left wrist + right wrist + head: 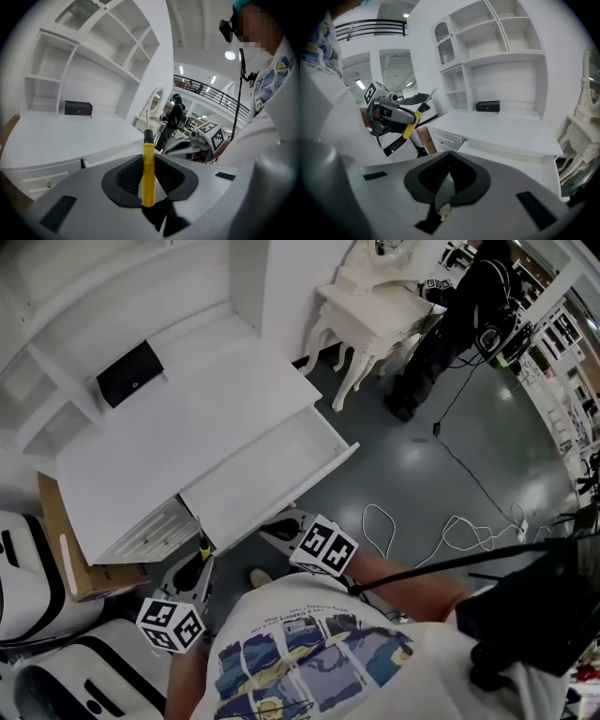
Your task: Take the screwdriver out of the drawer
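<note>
A screwdriver point(148, 176) with a yellow handle stands upright between the jaws of my left gripper point(148, 159), which is shut on it. Its thin metal shaft points up and away. In the head view the left gripper point(201, 563) holds the screwdriver point(203, 548) just in front of the white desk point(169, 442), left of the open drawer point(345, 452). My right gripper point(281, 525) hovers by the drawer's front edge. Its jaws point(449, 161) are shut with nothing between them. From the right gripper view the screwdriver point(411, 124) shows at the left.
A black box point(129, 373) sits at the back of the desk under white shelves. A cardboard box point(64, 559) stands left of the desk. White carved tables point(370, 310) and a standing person point(450, 320) are beyond the desk; cables point(450, 532) lie on the floor.
</note>
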A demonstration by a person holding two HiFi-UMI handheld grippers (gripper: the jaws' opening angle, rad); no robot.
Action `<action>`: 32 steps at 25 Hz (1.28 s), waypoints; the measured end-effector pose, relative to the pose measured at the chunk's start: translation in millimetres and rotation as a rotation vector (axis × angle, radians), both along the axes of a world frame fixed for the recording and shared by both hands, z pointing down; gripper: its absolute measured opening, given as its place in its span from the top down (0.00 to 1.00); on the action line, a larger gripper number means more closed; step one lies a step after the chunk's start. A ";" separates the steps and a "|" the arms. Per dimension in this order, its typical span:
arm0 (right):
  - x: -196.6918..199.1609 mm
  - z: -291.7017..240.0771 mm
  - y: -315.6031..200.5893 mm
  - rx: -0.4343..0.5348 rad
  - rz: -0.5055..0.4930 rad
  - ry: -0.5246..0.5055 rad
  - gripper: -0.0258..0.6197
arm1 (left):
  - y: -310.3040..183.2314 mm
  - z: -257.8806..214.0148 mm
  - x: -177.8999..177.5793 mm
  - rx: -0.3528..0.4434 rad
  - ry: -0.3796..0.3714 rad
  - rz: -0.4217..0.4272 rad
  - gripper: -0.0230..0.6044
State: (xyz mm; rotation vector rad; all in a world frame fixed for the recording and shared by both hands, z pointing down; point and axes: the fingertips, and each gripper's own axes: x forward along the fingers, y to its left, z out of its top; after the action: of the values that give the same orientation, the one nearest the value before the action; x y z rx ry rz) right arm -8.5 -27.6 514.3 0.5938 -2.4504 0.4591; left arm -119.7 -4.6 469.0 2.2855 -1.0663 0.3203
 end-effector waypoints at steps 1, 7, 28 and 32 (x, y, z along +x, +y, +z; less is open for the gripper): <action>1.0 0.0 0.3 0.000 0.001 0.000 0.92 | 0.5 0.1 1.3 -0.001 -0.001 0.003 0.82; 7.1 0.2 0.3 0.001 0.008 -0.004 0.92 | 0.4 0.9 8.9 -0.003 -0.005 0.018 0.82; 26.4 4.3 -9.7 -0.014 0.025 0.001 0.92 | -14.3 8.8 27.3 -0.028 -0.020 0.053 0.82; 36.4 5.2 -14.8 -0.015 0.040 0.003 0.92 | -21.6 13.4 35.5 -0.036 -0.021 0.065 0.82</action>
State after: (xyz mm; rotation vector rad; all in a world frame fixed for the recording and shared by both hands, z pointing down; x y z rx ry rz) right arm 27.9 -42.4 519.5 0.6379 -2.4336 0.4921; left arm -84.3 -26.2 482.4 2.2924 -0.9900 0.3879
